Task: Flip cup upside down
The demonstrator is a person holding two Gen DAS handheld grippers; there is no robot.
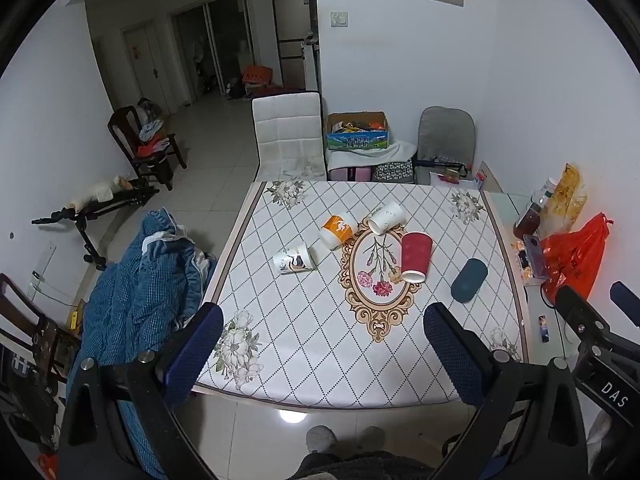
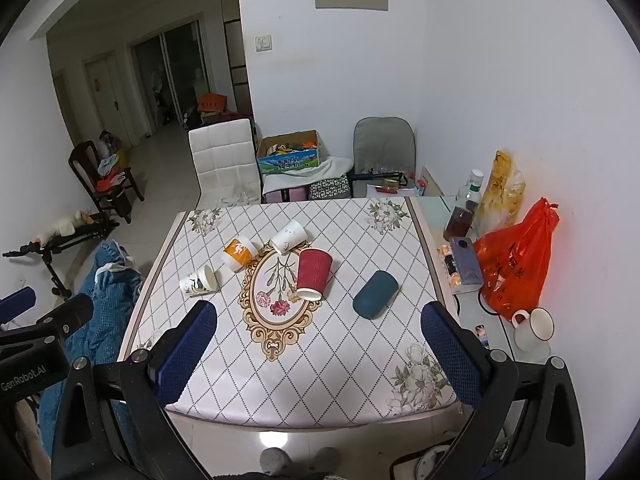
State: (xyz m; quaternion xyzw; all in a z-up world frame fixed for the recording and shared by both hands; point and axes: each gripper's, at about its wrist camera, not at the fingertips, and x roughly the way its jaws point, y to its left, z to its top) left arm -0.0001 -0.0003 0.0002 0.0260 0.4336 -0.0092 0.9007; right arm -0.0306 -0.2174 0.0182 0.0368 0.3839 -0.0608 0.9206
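Both fisheye views are evenly lit by cool indoor light from overhead, with a bright round glare spot on the floor tiles [image 1: 293,416] just before the desk [image 1: 280,344]. Shadows are soft and short. Straight walls bow strongly toward the black corners. The far hallway [image 2: 168,80] sits dimmer and grainy.

Orange plastic bag [image 2: 516,264], brown-liquid bottle [image 2: 464,208] and white mug [image 2: 534,328] beside the patterned table [image 2: 340,380].

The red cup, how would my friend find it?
Look at the flowery oval in the middle of the table. The red cup lies on its side at the oval's right edge. It is the only red, ribbed cup; the others are white, orange or blue.
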